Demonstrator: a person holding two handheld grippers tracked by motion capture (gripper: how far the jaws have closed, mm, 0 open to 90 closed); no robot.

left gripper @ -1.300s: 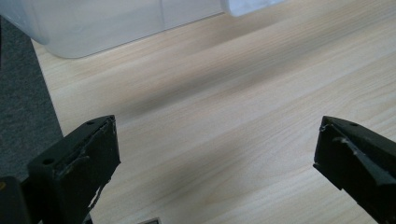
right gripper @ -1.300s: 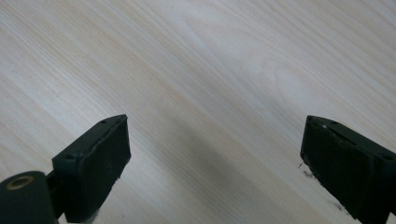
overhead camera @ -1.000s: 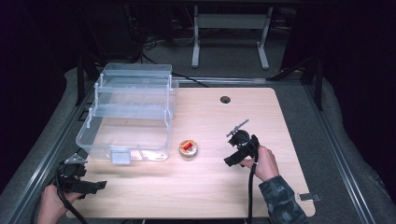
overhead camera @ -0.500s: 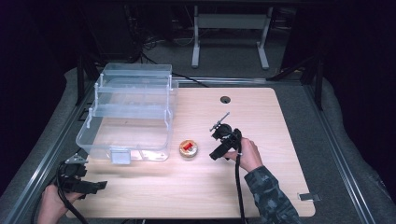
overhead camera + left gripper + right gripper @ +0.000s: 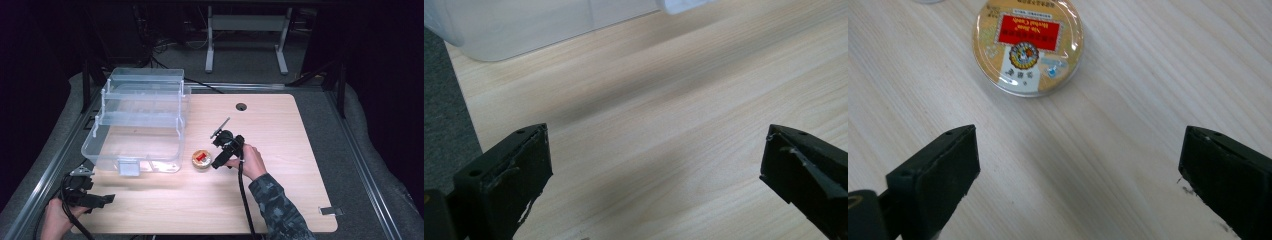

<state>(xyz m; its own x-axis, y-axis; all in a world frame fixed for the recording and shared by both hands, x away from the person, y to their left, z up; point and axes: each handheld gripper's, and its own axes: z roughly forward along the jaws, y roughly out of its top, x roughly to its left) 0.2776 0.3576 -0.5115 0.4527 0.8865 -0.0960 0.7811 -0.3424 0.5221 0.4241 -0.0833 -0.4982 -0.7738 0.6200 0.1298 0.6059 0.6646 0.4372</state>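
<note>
At the near left corner of the tabletop (image 5: 280,200), the left tool (image 5: 102,199) waits with jaws wide apart and empty. The clear box (image 5: 140,125) stands far left. The small round tin (image 5: 201,159) lies just right of it. The right tool (image 5: 216,163) has moved left toward the tin, its jaws have just been opening with nothing between them, so a grasp seems close. The right gripper view shows the tin's red label (image 5: 1029,31).

high overview, two close tabletop (image 5: 280,200) views

Clear container (image 5: 524,25) cut off by the frame's top edge, tin (image 5: 1028,45) label print too small to read
</note>
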